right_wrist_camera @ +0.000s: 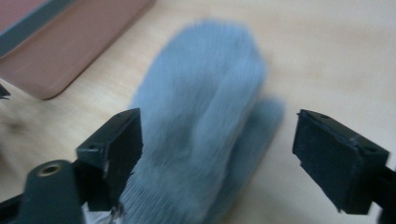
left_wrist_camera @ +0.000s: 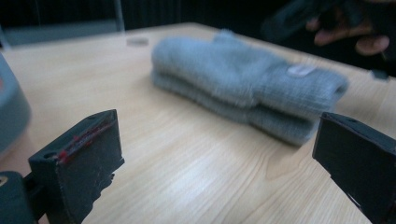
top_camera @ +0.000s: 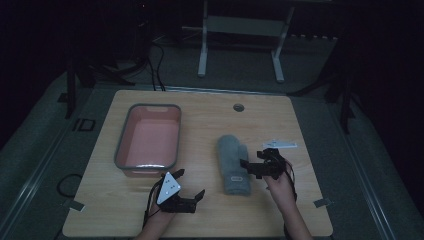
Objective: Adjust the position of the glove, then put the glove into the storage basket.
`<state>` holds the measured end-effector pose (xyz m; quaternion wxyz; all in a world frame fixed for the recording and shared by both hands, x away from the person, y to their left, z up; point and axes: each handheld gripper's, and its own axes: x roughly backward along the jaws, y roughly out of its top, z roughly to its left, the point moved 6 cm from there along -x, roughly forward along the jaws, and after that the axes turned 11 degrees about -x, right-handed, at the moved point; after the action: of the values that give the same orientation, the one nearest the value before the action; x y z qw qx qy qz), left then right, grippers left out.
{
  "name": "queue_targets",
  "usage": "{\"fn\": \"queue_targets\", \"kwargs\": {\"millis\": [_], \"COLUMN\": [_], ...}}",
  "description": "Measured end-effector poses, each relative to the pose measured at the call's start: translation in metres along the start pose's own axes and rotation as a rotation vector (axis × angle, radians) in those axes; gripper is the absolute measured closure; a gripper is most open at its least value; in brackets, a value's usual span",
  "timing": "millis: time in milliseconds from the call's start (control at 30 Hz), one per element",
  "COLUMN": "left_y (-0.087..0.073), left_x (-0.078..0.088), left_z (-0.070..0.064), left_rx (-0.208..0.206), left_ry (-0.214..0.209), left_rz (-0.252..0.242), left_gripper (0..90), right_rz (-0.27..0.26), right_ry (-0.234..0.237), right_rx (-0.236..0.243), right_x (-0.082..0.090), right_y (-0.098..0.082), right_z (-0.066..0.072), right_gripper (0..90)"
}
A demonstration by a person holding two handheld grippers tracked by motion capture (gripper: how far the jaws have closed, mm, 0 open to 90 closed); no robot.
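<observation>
A pair of grey-blue knitted wool mittens [top_camera: 234, 164] is lying stacked, one on top of the other, on the light wooden table [top_camera: 210, 215], just to the right of the pink rectangular plastic basin with a grey rim [top_camera: 148, 139]. The mittens are pointing their rounded tips away from the person and their ribbed cuffs toward the near edge. In the left gripper view the pair [left_wrist_camera: 247, 88] is showing two soft layers, a fuzzy nap, and a small pale label sewn near the cuff. In the right gripper view the upper mitten [right_wrist_camera: 201, 126] is looking blurred, with its thumb lobe bulging out on one side.

The right gripper [top_camera: 251, 169] is hovering just beside the mittens, on the side away from the basin, with its jaws spread wide; in its own view [right_wrist_camera: 217, 158] the mitten is lying between and beyond the jaws, and contact cannot be told. The left gripper [top_camera: 189, 184] is sitting near the front corner of the basin, its jaws likewise spread apart and holding nothing, with bare table between them in its own view [left_wrist_camera: 215, 158]. A small white flat piece [top_camera: 279, 144] is lying on the table beyond the right gripper.
</observation>
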<state>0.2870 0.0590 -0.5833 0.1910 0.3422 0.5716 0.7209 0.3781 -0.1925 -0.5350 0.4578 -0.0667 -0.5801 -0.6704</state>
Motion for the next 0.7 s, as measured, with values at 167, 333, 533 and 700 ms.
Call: {"fn": "queue_targets", "kwargs": {"millis": [167, 333, 533, 700], "left_y": [0.010, 0.025, 0.041, 0.047], "left_x": [-0.010, -0.027, -0.049, -0.066], "left_z": [0.002, 0.000, -0.007, -0.006], "left_rx": [0.055, 0.093, 0.093, 0.081], "left_ry": [-0.030, -0.070, -0.139, -0.153], "left_rz": [0.034, 0.042, 0.112, 0.186], "left_gripper": [1.7, 1.7, 1.7, 1.7], "right_rz": [-0.070, -0.046, 0.014, 0.028], "right_ry": [0.013, -0.013, 0.095, 0.058], "right_rx": [0.164, 0.148, 0.087, 0.110], "right_x": [0.007, 0.012, 0.011, 0.006], "right_y": [0.008, 0.011, 0.003, -0.004], "right_z": [-0.003, -0.016, -0.014, -0.010], "right_gripper": [15.1, 13.2, 11.1, 21.6]}}
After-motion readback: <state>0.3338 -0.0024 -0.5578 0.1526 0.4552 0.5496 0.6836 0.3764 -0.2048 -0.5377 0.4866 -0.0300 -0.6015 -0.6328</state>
